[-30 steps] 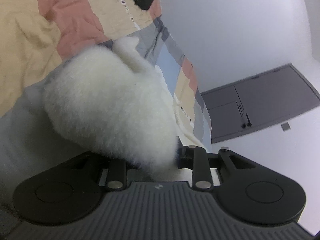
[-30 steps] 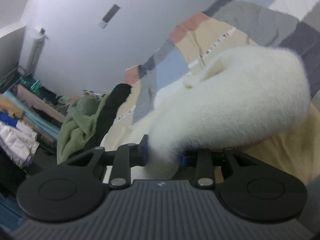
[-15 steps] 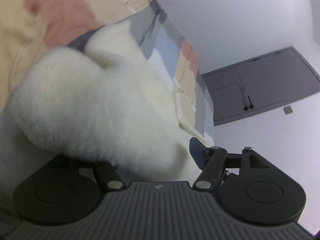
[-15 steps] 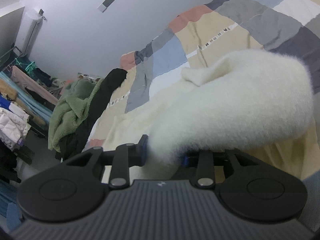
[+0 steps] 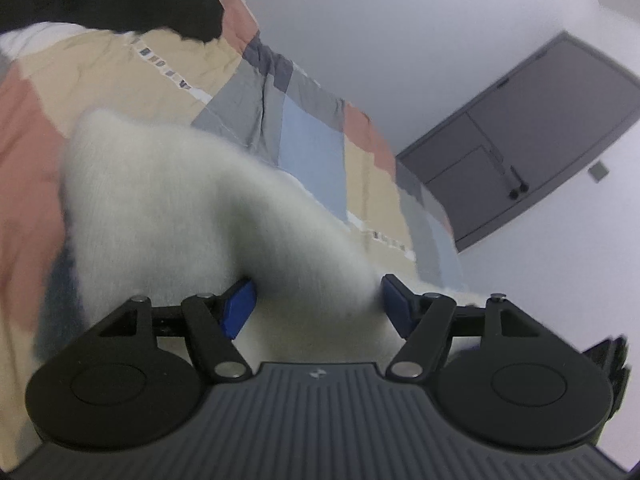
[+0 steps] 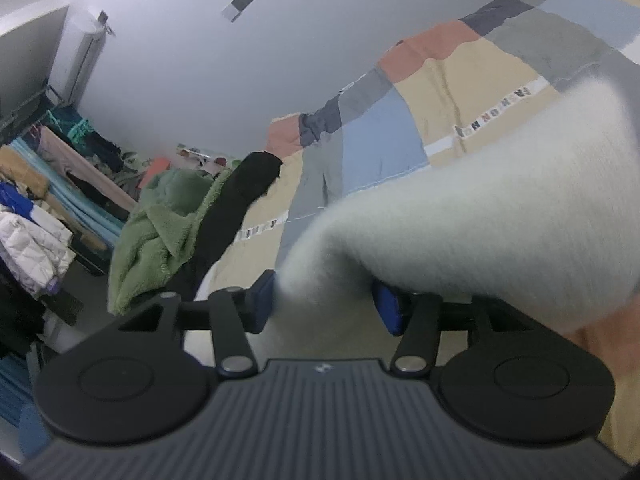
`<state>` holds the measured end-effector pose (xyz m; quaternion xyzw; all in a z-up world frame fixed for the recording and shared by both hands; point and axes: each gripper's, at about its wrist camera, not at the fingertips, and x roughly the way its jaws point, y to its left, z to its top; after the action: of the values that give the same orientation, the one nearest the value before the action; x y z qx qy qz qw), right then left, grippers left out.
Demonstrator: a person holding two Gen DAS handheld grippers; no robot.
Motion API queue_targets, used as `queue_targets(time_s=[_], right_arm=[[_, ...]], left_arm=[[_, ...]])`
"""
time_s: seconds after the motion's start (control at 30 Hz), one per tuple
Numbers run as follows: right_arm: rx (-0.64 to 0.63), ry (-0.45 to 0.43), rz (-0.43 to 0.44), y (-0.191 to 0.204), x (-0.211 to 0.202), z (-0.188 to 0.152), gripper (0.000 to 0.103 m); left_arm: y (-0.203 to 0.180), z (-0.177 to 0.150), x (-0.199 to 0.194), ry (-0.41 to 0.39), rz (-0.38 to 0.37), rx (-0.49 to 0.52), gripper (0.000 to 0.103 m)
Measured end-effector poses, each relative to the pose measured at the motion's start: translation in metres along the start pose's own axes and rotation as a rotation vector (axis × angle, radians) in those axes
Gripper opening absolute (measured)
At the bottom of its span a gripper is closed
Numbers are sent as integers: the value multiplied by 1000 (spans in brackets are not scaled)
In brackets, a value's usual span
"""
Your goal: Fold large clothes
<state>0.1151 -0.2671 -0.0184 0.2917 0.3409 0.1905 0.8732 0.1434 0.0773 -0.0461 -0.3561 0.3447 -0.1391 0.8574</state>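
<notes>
A white fluffy garment (image 5: 180, 208) lies bunched on the patchwork bedspread (image 5: 308, 152). In the left wrist view a fold of it runs down between the blue pads of my left gripper (image 5: 316, 304), whose jaws stand wide apart and loose around the fleece. In the right wrist view the same garment (image 6: 480, 208) arches from the right down into my right gripper (image 6: 324, 304). Its jaws are opening, with the tip of the fleece still between the pads but not squeezed. The fleece is blurred in both views.
A green fleece (image 6: 160, 216) and a black garment (image 6: 236, 200) are heaped at the bed's far end; the black garment (image 5: 120, 4) also shows in the left wrist view. A clothes rack (image 6: 32, 208) stands beyond. A grey door (image 5: 540, 128) is in the white wall.
Both grippers were pinched shut on the white fleece; their jaws have spread apart and the fleece hangs loose between them. Both views have swung, and the left one now shows the black garment.
</notes>
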Motion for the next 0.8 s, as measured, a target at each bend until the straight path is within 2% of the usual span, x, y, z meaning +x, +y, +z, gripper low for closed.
queue_targets(time_s=[0.17,0.33,0.43,0.63,0.8], right_arm=[[-33,25,-2,-16,40,9,55],[-53,32,19,-38,78,17,55],[-42,29,41,-52,95,23,54],[-126,4,57,-59,110,22,54],[-165,-10,50,-53,105,21,56]], left_arm=[[24,19,46,26,10,35,73],[33,26,75,16,21,113,74],[38,29,87,4,22,125,75],[42,36,98,-17,23,127,75],[38,38,88,-24,14,150,75]])
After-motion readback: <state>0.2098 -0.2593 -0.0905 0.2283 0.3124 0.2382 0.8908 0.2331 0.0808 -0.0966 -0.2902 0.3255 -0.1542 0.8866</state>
